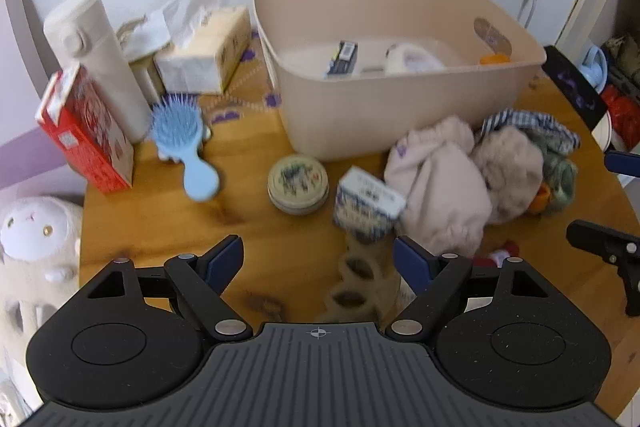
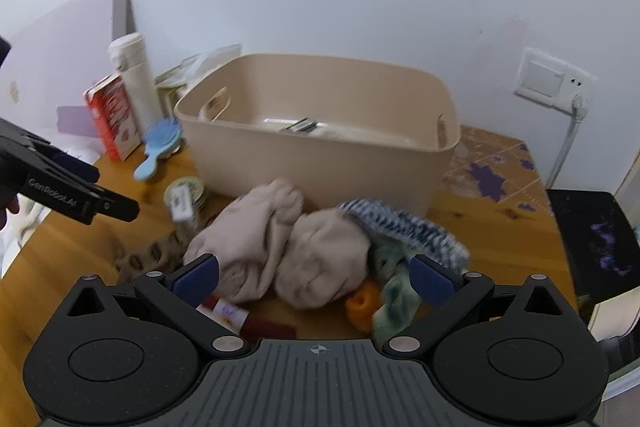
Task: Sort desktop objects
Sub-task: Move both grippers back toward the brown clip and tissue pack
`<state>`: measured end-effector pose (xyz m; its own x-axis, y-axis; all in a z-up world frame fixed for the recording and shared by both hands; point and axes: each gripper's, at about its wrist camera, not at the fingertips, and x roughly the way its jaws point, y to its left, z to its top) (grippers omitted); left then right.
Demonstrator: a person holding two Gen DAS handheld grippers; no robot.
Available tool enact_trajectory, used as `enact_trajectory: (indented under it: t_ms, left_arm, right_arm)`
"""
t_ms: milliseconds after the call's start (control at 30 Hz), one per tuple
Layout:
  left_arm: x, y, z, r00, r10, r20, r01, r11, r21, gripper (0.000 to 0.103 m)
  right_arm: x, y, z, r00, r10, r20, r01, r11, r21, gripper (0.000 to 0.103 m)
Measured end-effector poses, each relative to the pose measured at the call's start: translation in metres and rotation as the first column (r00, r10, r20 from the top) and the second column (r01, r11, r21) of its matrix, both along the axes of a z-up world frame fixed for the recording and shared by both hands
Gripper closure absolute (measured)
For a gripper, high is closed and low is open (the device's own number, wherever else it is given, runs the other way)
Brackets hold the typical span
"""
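Note:
A beige plastic bin (image 1: pixel 400 107) (image 2: pixel 320 163) stands at the back of the wooden table and holds a few small items. In front of it lie a round tin (image 1: pixel 298 183) (image 2: pixel 188 189), a small blue-white box (image 1: pixel 366 203) (image 2: pixel 182 205), a blue hairbrush (image 1: pixel 184 147) (image 2: pixel 158 143), a leopard-print item (image 1: pixel 360 287) and a pile of pink, striped and green socks (image 1: pixel 460 183) (image 2: pixel 304 251). My left gripper (image 1: pixel 318 263) is open and empty above the leopard item. My right gripper (image 2: pixel 314 277) is open and empty over the sock pile.
At the back left stand a red carton (image 1: pixel 86 139) (image 2: pixel 114 115), a white flask (image 1: pixel 100 63) (image 2: pixel 134 79) and a tissue box (image 1: pixel 204 55). A red tube (image 2: pixel 248 319) lies near the right gripper. A plush toy (image 1: pixel 36 235) sits off the table's left edge.

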<state>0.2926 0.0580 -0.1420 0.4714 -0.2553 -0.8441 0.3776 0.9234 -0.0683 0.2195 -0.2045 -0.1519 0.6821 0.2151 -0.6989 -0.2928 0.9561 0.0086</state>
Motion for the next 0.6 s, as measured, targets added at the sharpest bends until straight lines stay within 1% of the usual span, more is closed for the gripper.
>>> enact_trajectory:
  t_ms: [100,200,367,467,600]
  left_arm:
    - [-0.005,0.001,-0.011,1.0,0.0,-0.016,0.0,1.0,0.013,0.02]
    - [-0.01,0.002,-0.021,0.999,-0.007,-0.034,0.007,1.0,0.016,0.02]
    - [-0.016,0.004,-0.03,0.999,-0.025,-0.046,0.026,0.999,0.019,0.02]
    - [-0.019,0.004,-0.033,0.998,-0.046,-0.044,0.048,0.999,0.023,0.02]
    - [-0.021,0.003,-0.04,0.997,-0.059,-0.044,0.061,0.998,0.032,0.02]
  right_arm:
    - [-0.007,0.007,-0.009,0.999,0.033,-0.012,-0.033,0.999,-0.002,0.0]
    - [-0.016,0.015,-0.019,0.998,0.049,-0.045,-0.05,0.999,-0.005,0.0]
    - [-0.03,0.029,-0.037,0.992,0.074,-0.106,-0.072,0.997,0.023,0.0]
    - [-0.037,0.039,-0.048,0.986,0.102,-0.129,-0.101,0.995,0.014,0.0]
    - [-0.038,0.048,-0.058,0.981,0.106,-0.16,-0.104,0.994,0.021,0.0]
